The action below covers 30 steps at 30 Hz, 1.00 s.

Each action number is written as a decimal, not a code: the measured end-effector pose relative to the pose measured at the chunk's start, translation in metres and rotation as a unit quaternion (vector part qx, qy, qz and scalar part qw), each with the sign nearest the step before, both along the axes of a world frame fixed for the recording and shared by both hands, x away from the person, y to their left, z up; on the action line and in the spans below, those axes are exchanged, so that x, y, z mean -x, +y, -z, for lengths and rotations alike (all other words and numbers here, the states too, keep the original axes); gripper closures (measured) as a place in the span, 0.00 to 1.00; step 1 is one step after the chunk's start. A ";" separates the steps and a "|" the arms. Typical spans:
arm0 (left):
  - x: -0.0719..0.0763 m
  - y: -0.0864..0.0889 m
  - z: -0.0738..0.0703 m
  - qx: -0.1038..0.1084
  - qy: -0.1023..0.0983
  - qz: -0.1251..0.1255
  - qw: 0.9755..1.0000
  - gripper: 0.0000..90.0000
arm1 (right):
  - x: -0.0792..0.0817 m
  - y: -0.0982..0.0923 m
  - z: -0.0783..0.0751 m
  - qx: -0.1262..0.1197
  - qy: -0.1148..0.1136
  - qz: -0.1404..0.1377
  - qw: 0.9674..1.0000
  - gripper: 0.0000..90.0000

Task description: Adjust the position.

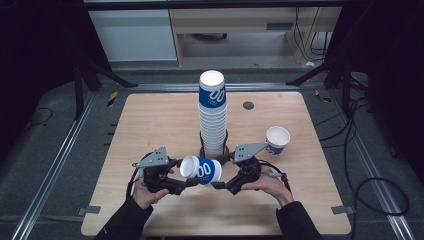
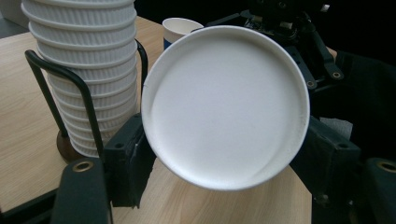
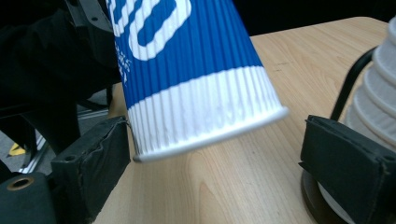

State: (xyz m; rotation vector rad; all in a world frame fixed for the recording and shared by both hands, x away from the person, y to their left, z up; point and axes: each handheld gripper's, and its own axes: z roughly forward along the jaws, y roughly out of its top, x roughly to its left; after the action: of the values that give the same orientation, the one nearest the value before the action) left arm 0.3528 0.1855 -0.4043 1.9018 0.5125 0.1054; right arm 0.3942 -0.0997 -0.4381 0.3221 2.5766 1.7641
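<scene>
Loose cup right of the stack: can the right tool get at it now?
Probably yes. The right tool stands open round the base of the held cup, while the left tool grips it; the table towards the loose cup looks bare. It would have to back off first.

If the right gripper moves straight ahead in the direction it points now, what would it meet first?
Most likely the blue-and-white paper cup: its wide rim end already lies between the open jaws of the right gripper, apparently touching one pad. Beyond the cup, the left gripper holds its other end.
</scene>
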 end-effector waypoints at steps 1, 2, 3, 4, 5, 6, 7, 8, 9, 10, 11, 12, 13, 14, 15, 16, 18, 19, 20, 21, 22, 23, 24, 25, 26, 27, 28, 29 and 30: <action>0.000 -0.001 0.000 0.001 0.000 0.001 1.000 0.30 | 0.000 0.001 0.000 -0.001 0.001 -0.003 1.000 0.09; 0.000 -0.001 0.000 0.002 0.001 0.003 1.000 0.30 | 0.000 0.002 0.000 -0.004 0.001 -0.007 1.000 0.09; 0.001 -0.002 0.001 0.004 0.003 0.007 1.000 0.30 | 0.001 0.004 0.000 -0.007 0.001 -0.015 1.000 0.09; 0.001 -0.003 0.001 0.005 0.003 0.008 1.000 0.30 | 0.001 0.004 0.000 -0.007 0.001 -0.015 1.000 0.09; 0.002 -0.004 0.001 0.003 0.003 0.011 1.000 0.30 | 0.001 0.006 0.000 -0.009 0.003 -0.018 1.000 0.09; 0.002 -0.005 0.002 0.003 0.002 0.013 1.000 0.30 | 0.001 0.007 0.001 -0.010 0.004 -0.020 1.000 0.09; 0.003 -0.006 0.002 0.004 0.002 0.016 1.000 0.30 | 0.002 0.008 0.001 -0.009 0.006 -0.024 1.000 0.09; 0.003 -0.006 0.002 0.003 0.002 0.017 1.000 0.30 | 0.002 0.009 0.001 -0.008 0.007 -0.027 1.000 0.10; 0.003 -0.007 0.002 0.002 0.000 0.019 1.000 0.30 | 0.002 0.010 0.002 -0.006 0.009 -0.030 0.999 0.11; 0.003 -0.008 0.002 0.001 0.002 0.021 1.000 0.30 | 0.002 0.011 0.003 -0.005 0.012 -0.037 0.999 0.13; 0.003 -0.008 0.002 0.001 0.002 0.021 1.000 0.30 | 0.002 0.011 0.003 -0.005 0.012 -0.037 0.999 0.13; 0.003 -0.008 0.003 0.000 0.002 0.021 1.000 0.30 | 0.003 0.010 0.003 -0.005 0.014 -0.039 0.999 0.13; 0.003 -0.008 0.003 0.000 0.004 0.022 1.000 0.30 | 0.002 0.010 0.003 -0.004 0.012 -0.040 0.999 0.14; 0.002 -0.008 0.003 0.000 0.004 0.024 1.000 0.30 | 0.002 0.010 0.003 -0.002 0.014 -0.042 0.999 0.15; 0.002 -0.008 0.003 0.000 0.005 0.025 1.000 0.30 | 0.003 0.010 0.003 0.001 0.015 -0.043 0.999 0.15; 0.001 -0.008 0.004 0.000 0.010 0.027 1.000 0.30 | 0.003 0.010 0.003 0.001 0.015 -0.043 0.999 0.15; 0.001 -0.007 0.004 0.008 0.014 0.024 1.000 0.29 | 0.002 0.008 0.003 -0.002 0.017 -0.043 0.999 0.16; 0.000 -0.007 0.004 0.007 0.015 0.023 1.000 0.29 | 0.002 0.008 0.002 0.000 0.014 -0.042 0.999 0.16; 0.000 -0.007 0.003 0.006 0.014 0.023 1.000 0.29 | 0.002 0.008 0.002 0.000 0.014 -0.042 0.999 0.16; 0.000 -0.007 0.003 0.004 0.015 0.026 1.000 0.28 | 0.002 0.007 0.001 -0.001 0.012 -0.042 0.999 0.17; 0.000 -0.007 0.002 0.002 0.014 0.025 1.000 0.26 | 0.002 0.006 0.001 -0.002 0.012 -0.041 0.999 0.17; 0.000 -0.007 0.002 0.000 0.015 0.027 1.000 0.26 | 0.002 0.006 0.000 -0.001 0.009 -0.039 0.999 0.17; 0.000 -0.006 0.001 -0.003 0.014 0.026 1.000 0.24 | 0.002 0.005 0.000 -0.001 0.007 -0.037 0.999 0.17; 0.000 -0.006 0.000 -0.003 0.014 0.027 1.000 0.24 | 0.002 0.004 -0.001 -0.002 0.007 -0.037 0.999 0.17; 0.000 -0.005 0.000 -0.005 0.012 0.027 1.000 0.24 | 0.002 0.003 -0.001 -0.001 0.005 -0.035 0.999 0.17; 0.000 -0.004 -0.001 -0.004 0.012 0.026 1.000 0.23 | 0.002 0.002 -0.002 0.000 0.004 -0.034 0.999 0.17; 0.000 -0.004 -0.001 -0.006 0.014 0.027 1.000 0.23 | 0.002 0.002 -0.002 0.000 0.004 -0.034 0.999 0.17; 0.000 -0.003 -0.002 -0.009 0.012 0.026 1.000 0.23 | 0.002 0.002 -0.002 0.002 0.002 -0.033 0.999 0.17; -0.001 -0.001 -0.002 -0.010 0.012 0.026 1.000 0.23 | 0.002 0.001 -0.002 0.004 0.000 -0.032 0.999 0.17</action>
State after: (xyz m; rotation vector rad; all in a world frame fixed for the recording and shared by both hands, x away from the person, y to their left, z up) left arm 0.3533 0.1841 -0.4018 1.9357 0.4794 0.0530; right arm 0.3923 -0.0986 -0.4357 0.2423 2.6212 1.7729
